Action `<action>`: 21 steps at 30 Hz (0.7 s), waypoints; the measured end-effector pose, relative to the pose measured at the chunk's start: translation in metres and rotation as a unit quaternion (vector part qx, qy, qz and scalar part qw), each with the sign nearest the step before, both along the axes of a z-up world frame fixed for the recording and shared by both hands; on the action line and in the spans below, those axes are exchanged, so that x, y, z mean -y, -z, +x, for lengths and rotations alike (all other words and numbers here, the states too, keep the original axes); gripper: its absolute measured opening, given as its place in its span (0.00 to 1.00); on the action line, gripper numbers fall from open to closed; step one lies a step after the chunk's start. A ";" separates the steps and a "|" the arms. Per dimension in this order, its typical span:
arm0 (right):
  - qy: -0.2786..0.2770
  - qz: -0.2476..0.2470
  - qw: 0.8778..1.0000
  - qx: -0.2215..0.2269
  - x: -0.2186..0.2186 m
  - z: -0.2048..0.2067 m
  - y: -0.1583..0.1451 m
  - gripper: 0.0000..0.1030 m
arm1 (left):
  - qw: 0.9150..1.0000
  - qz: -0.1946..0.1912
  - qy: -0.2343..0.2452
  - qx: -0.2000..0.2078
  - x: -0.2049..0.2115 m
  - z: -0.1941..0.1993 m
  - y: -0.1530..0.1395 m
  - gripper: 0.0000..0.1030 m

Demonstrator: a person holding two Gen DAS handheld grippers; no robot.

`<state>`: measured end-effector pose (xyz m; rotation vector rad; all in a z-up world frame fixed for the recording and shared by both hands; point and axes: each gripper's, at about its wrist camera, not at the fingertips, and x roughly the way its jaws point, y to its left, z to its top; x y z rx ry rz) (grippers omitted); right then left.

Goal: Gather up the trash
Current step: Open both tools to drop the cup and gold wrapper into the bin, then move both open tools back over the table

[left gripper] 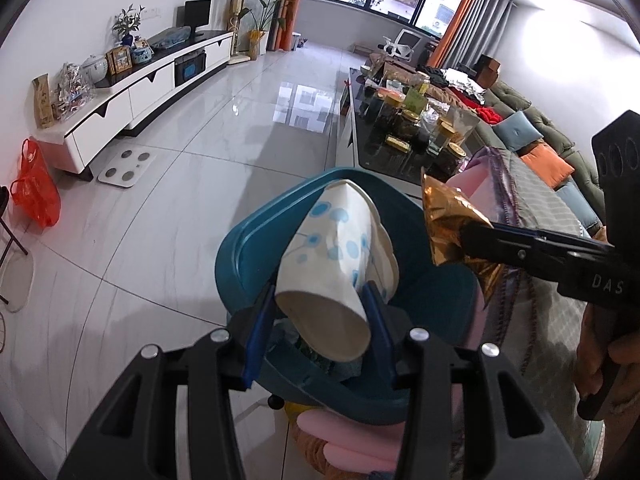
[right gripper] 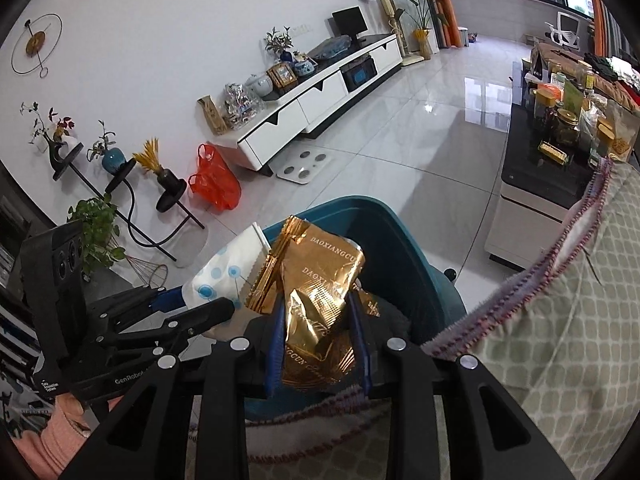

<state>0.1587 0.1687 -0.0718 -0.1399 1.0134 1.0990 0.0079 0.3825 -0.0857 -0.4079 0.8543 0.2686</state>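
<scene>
Left wrist, cup (left gripper: 336,256) gripped, above bin (left gripper: 244,248)

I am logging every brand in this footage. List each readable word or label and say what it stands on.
"DAOXIANGCUN": printed more than once on the gold foil wrapper in the right gripper.
"GenRobot": on the left gripper, seen from the right wrist camera; the smaller lines beside it are too small to read.
"DAS": on the right gripper's body, cut off by its edge in the left wrist view.
The paper cup bears only blue dots.

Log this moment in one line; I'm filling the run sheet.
left gripper: shut on cup | right gripper: shut on gold wrapper | both over teal bin | nothing dropped yet
</scene>
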 end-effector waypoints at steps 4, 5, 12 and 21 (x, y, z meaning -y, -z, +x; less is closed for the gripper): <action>0.009 -0.009 1.000 -0.002 -0.005 0.002 0.005 0.37 | 1.000 -0.006 -0.004 -0.006 -0.005 0.003 0.007 0.45; 0.011 -0.011 1.000 -0.003 -0.006 0.002 0.005 0.37 | 1.000 -0.010 -0.003 -0.007 -0.006 0.004 0.008 0.46; 0.013 0.001 1.000 -0.003 -0.001 0.001 -0.003 0.37 | 1.000 -0.013 -0.002 -0.006 -0.006 0.005 0.010 0.50; 0.014 0.055 0.998 0.005 0.040 -0.012 -0.032 0.40 | 0.999 0.013 0.017 0.040 0.015 -0.009 -0.019 0.59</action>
